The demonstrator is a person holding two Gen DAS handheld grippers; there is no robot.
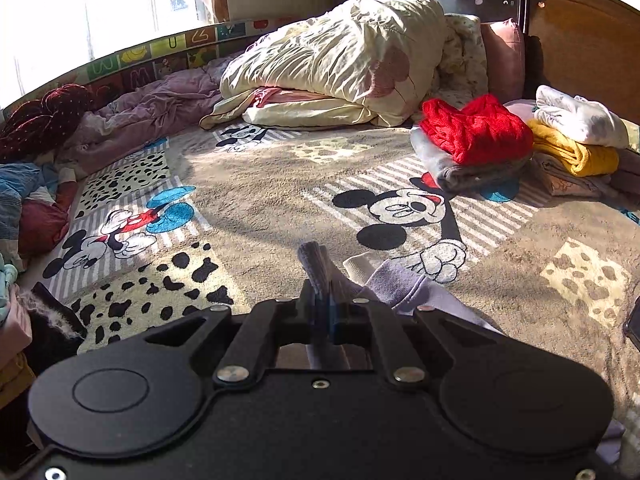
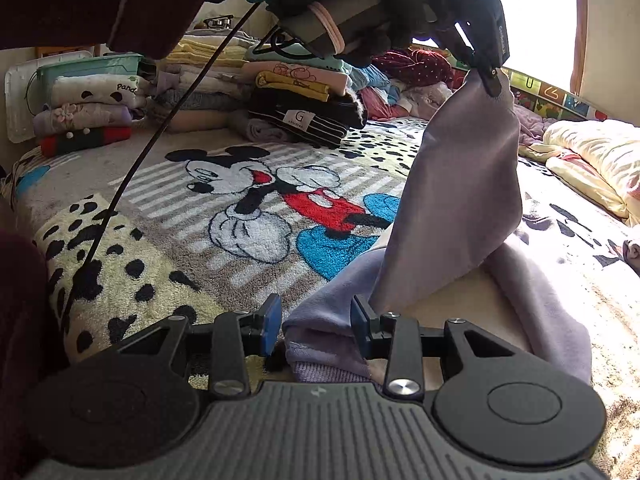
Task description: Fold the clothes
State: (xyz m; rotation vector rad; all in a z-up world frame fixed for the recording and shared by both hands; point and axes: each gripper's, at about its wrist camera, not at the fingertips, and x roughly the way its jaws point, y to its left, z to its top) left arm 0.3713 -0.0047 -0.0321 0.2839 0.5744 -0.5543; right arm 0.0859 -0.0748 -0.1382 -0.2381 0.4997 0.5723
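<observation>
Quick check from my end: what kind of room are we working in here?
Most likely a home bedroom, with the folding done on the bed itself. A wooden headboard stands behind a bundled cream duvet, a cartoon-mouse blanket covers the surface, and stacks of folded clothes sit along the edge.

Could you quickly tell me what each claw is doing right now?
Left claw: shut on the lilac garment.
Right claw: open, garment's folded edge between its pads, unpressed.

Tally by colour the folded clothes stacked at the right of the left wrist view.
Red: 1, the red sweater
Grey: 1, the grey garment under it
White: 1, the white garment
Yellow: 1, the yellow sweater
Pale pink: 1, the pink garment at the bottom
Total: 5
</observation>
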